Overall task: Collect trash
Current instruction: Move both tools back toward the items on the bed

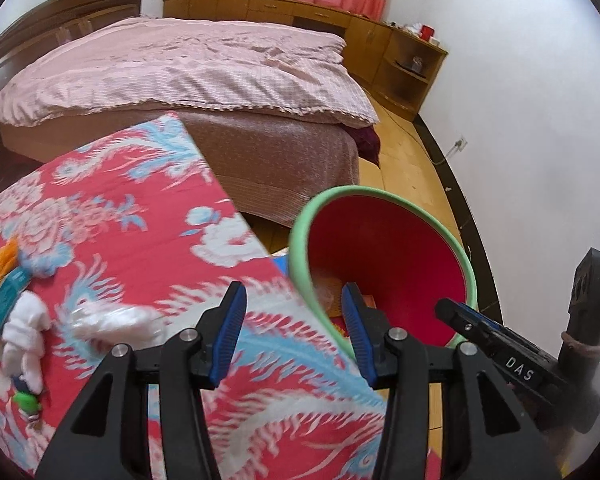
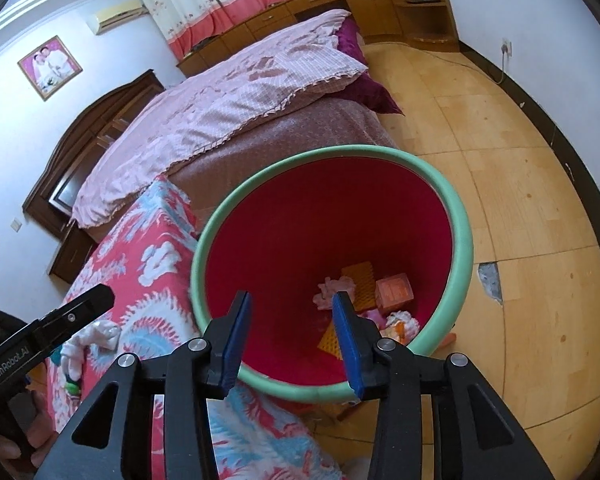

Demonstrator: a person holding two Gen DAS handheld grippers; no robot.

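The red bin (image 2: pixel 328 240) with a green rim stands upright on the floor beside the worktop (image 1: pixel 148 240), mouth up (scraps inside). Tissue wads (image 1: pixel 24 332) lie on the cloth. Both hand-held grippers, left (image 1: pixel 294 336) and right (image 2: pixel 292 340), gape empty.

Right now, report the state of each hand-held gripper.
Left hand-held gripper: open, holding nothing.
Right hand-held gripper: open, holding nothing, above the bin.

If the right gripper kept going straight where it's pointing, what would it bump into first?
Probably the trash at the bottom of the red bin: the right gripper, fingers apart and empty, aims into its mouth, toward the pink crumpled scrap. Depth is hard to judge.
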